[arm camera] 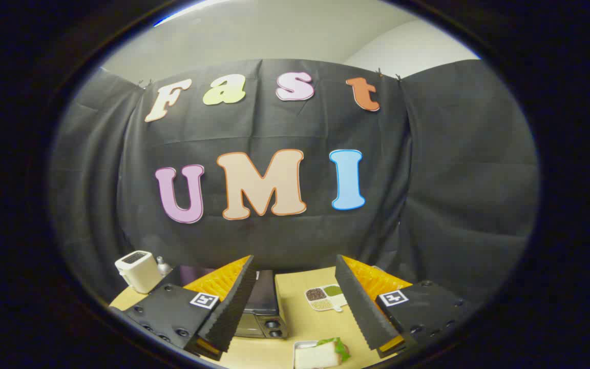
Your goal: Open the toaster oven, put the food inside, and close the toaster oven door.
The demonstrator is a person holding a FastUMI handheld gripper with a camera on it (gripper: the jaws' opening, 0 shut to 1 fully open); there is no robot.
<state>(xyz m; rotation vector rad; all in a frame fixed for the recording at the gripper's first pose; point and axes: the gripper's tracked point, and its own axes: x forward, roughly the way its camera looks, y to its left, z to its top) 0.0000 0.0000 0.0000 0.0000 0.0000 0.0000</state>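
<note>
My gripper [295,302] is open and held high above the wooden table [300,320], with nothing between its black-and-orange fingers [233,307]. Below, partly hidden by the left finger, stands the dark toaster oven [263,312], its knobs showing at its right end; I cannot tell how its door stands. A sandwich with green lettuce [325,352] lies on a small tray [300,348] on the table between the fingers, nearest to me.
A white pop-up toaster [138,270] and a small silver shaker [162,266] stand at the table's far left. A white divided dish of grains [324,298] sits beyond the sandwich, by the right finger.
</note>
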